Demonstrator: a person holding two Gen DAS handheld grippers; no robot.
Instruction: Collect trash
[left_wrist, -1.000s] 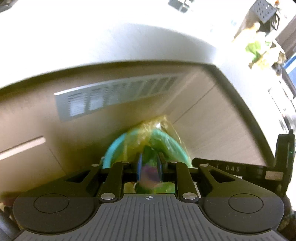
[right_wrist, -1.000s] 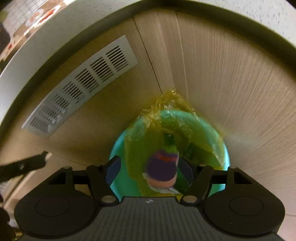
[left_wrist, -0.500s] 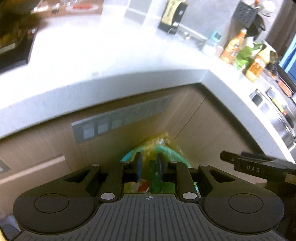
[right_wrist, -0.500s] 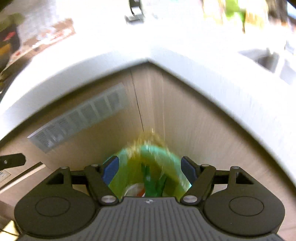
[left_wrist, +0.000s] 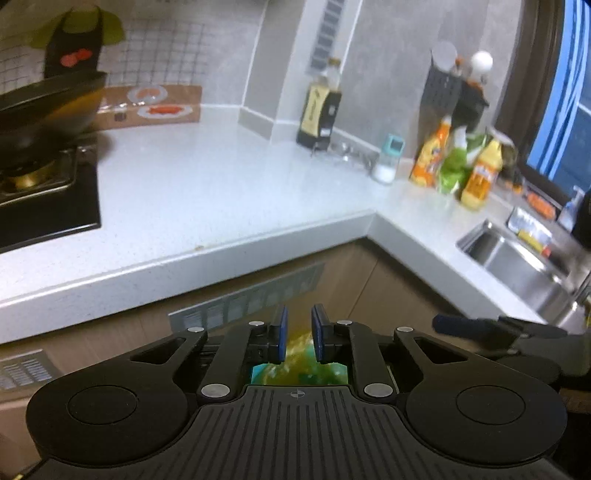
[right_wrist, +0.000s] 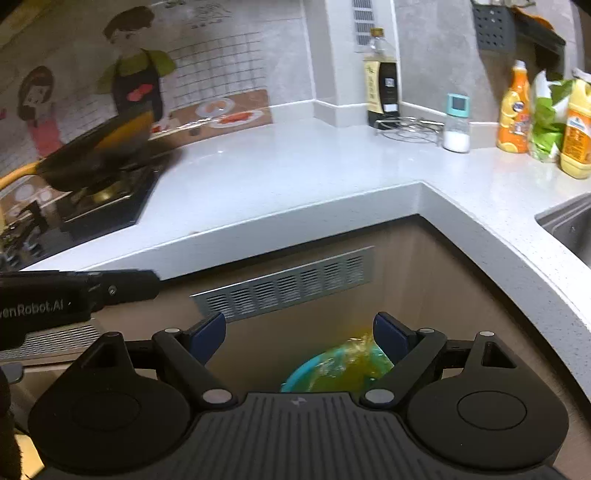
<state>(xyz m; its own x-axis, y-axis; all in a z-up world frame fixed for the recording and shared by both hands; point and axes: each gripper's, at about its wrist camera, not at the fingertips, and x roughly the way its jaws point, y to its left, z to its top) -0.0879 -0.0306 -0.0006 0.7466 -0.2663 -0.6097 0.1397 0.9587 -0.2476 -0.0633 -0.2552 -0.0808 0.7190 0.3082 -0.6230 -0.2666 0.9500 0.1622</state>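
Left wrist view: left gripper held above the floor in front of the corner cabinets. Jaws close together with a narrow gap between the blue pads; nothing pinched in that gap. Through the gap and just below it, a slice of the trash bin shows: teal rim, yellow-green liner bag. The bin lies straight down and slightly ahead of these jaws, mostly hidden by the gripper body.

On the table: hob with a dark pan at far left, a dark sauce bottle at the back corner, a salt shaker, orange and yellow bottles, then the sink at far right. No loose trash visible on the table in this view.

Right wrist view: right gripper with jaws spread wide, empty. The trash bin sits below and forward, offset toward the right-hand finger, against the cabinet corner under the vent grille. The bin mouth faces up; the bag's bunched top leans toward the corner. Contents cannot be made out.

Judgement: both grippers are empty and both are pitched up toward the table, so the next step is probably to find a further item. The deciding relation is vertical: bin low, beneath both jaws; anything left to collect would lie up and forward on the table. Neither arm is clearly nearer.
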